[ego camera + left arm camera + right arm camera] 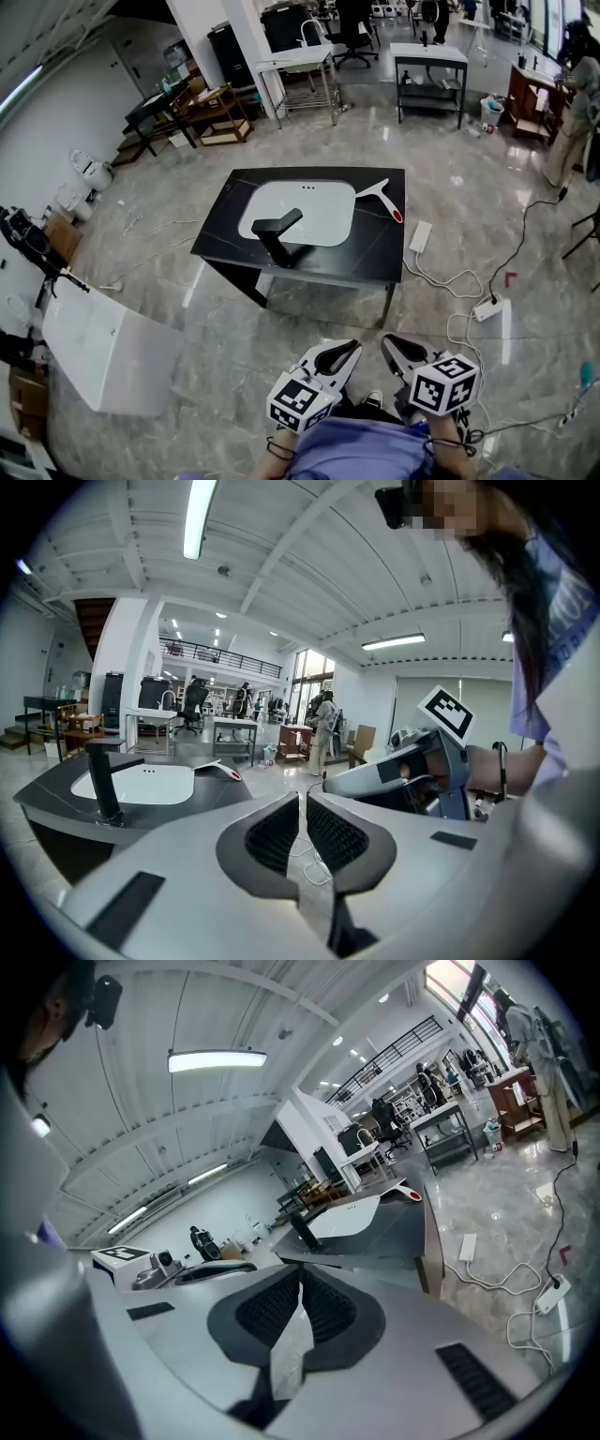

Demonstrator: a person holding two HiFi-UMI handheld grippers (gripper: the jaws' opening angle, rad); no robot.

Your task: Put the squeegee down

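Jaws of left gripper [351, 348] together, nothing between; held at the body | squeegee [380, 195] flat on table [375, 246] right of sink [300, 214], well ahead of both grippers; red handle end slants toward the person's right | right gripper [392, 344] closed, empty; judged slightly nearer

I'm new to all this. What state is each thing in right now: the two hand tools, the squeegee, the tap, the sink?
Left gripper: fingers shut, holding nothing, off the table.
Right gripper: fingers shut, holding nothing, off the table.
Squeegee: lying flat on the table, right of the sink, not held.
Tap: upright at the sink's near edge, no water visible.
Sink: looks empty.
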